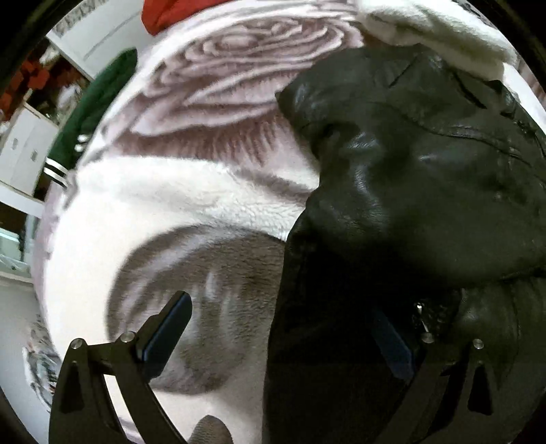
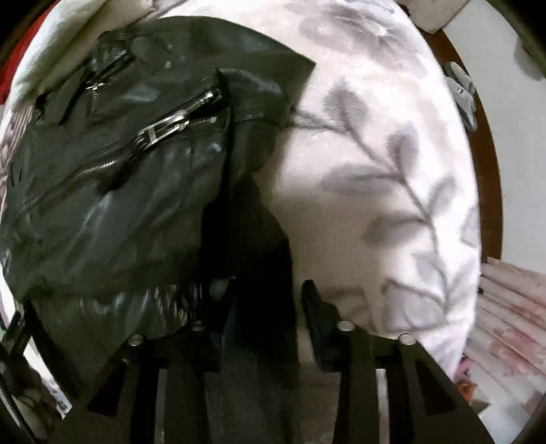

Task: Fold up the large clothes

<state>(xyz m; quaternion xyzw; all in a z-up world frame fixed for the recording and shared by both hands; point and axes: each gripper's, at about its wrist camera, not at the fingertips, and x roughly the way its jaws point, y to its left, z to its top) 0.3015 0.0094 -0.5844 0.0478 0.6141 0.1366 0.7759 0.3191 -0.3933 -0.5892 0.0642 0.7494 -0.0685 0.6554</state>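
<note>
A black leather jacket with silver zips lies crumpled on a white fleece blanket printed with roses and grey leaves. My left gripper points down at the jacket's left edge with its jaws wide apart. One finger is over the blanket, and the other finger is over dark leather, touching nothing. My right gripper hangs straight down over the jacket's right side. A dark fold of the jacket runs between its half-closed fingers, and a thin gap shows beside the right finger.
A green garment with white stripes lies at the blanket's left edge, with a red cloth at the top. A white fleece garment lies behind the jacket. White cabinets stand to the left. A wooden bed rim and pink floral fabric are on the right.
</note>
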